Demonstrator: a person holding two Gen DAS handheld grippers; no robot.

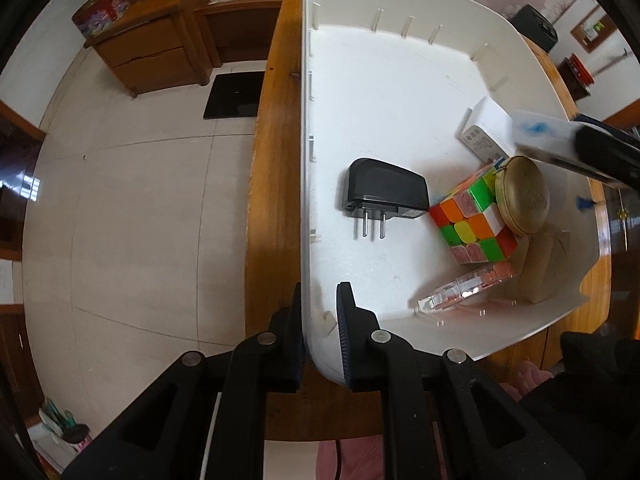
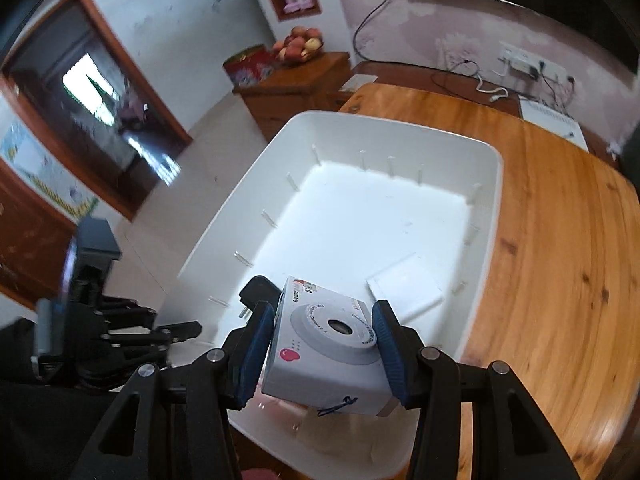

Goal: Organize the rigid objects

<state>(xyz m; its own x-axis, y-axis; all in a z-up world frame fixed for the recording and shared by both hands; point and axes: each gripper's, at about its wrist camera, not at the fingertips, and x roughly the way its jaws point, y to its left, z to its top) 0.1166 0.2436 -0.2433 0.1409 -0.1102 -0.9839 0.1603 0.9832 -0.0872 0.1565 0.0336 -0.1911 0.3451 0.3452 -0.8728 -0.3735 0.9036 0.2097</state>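
On the wooden tabletop [image 2: 552,216], item one: a white plastic bin [image 1: 400,80], rectangular with rounded corners and short ribs along its inner walls. My left gripper [image 1: 320,320] points down at its near corner, fingers [image 1: 348,332] pinched on the bin's wall, one pad outside, one inside. Item two, on the bin floor beside the left wall: a black plug adapter [image 1: 384,190], lying flat, two prongs toward me. Item three, right of the adapter: a scrambled puzzle cube [image 1: 474,220], tilted. Item four: a round gold tin [image 1: 522,196], on edge, leaning against the cube. Item five, beyond the tin: a white charger block [image 1: 486,130], label side visible. Item six, in front of the cube: a clear plastic piece with orange inside [image 1: 464,288], lying flat; I cannot tell what it is. Item seven, in the near right corner: a tan soft-looking object [image 1: 540,268], partly hidden. Item eight, the piece in transit: a white toy camera [image 2: 332,340], grey lens ring, red heart mark, blue cord at its lower edge, held above the near end of the bin. My right gripper [image 2: 324,352] has its blue-padded fingers [image 2: 256,352] clamped on the camera's two ends. Off the tabletop: a wooden cabinet [image 2: 292,88] carrying a bowl of fruit [image 2: 298,46].
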